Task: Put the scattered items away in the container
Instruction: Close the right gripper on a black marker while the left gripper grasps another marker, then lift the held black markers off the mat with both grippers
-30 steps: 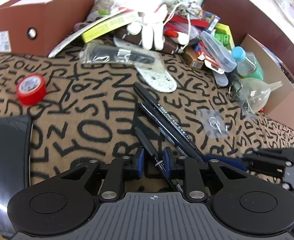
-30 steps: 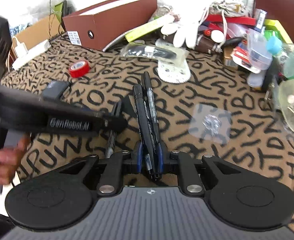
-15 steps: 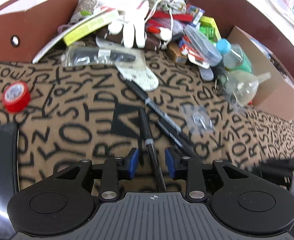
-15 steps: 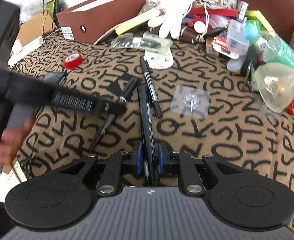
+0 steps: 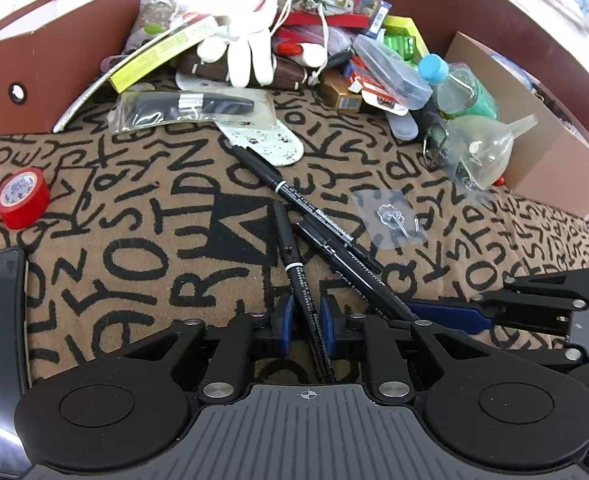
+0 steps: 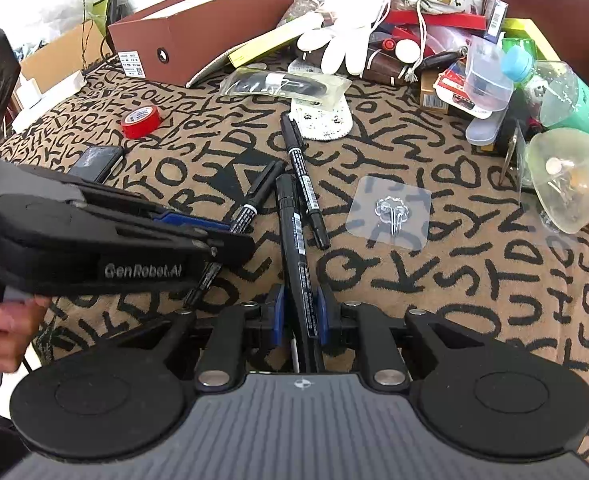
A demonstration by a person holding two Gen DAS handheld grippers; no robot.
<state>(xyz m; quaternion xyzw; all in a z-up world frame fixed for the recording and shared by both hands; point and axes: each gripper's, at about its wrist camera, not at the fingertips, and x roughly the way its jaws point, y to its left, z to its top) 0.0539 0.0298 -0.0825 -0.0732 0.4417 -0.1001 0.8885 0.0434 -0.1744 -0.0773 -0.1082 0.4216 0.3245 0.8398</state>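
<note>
You're early in the job: nothing visibly in the box (image 5: 54, 52) yet, though neither view looks inside it, so I can't rule out something already there. Left gripper (image 5: 306, 318): jaws narrow around the thin pen (image 5: 294, 264), pads on either side of its barrel; looks like contact, but I can't confirm a firm pinch from here. The pen's cap end runs straight ahead of those jaws, tail end back toward the camera. Right gripper (image 6: 300, 312): jaws closed on the fat marker (image 6: 292, 236), which sticks out forward between them; its tip end sits just beside the third pen (image 6: 304, 184), which lies loose ahead and slightly right of the right jaws. In the left view that third pen is ahead-right of the left jaws, crossing over near the marker. So two pens are in hand, one is left on the cloth (image 5: 134, 240). Also still out: tape roll (image 5: 22, 198), far ahead-left of the left jaws; clear hook pad (image 6: 390, 212), ahead-right of the right jaws; phone (image 6: 96, 162), ahead-left of the right jaws, behind the left gripper. The box is far ahead-left of both jaws, well apart from everything you're holding. Remaining: carry both pens over, drop, come back for the rest.
</note>
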